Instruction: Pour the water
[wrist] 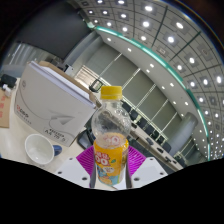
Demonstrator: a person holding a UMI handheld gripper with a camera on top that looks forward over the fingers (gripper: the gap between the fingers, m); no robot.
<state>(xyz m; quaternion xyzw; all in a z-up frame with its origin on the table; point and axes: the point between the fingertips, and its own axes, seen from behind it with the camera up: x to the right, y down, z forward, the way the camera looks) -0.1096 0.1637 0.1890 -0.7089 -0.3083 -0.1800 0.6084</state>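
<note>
A clear plastic bottle (110,135) with a yellow cap and an orange-yellow label stands upright between my fingers. My gripper (111,158) is shut on the bottle at its label, the pink pads (85,157) pressing on both sides. The whole view is tilted, so the bottle leans with the gripper above the table. A white paper cup (39,150) stands on the table to the left of the bottle, apart from it, its mouth open and its inside looking empty.
A large white box-like device (52,98) lies on the table beyond the cup. The white table (150,160) runs to the right. Office windows and a ceiling with several lights lie beyond.
</note>
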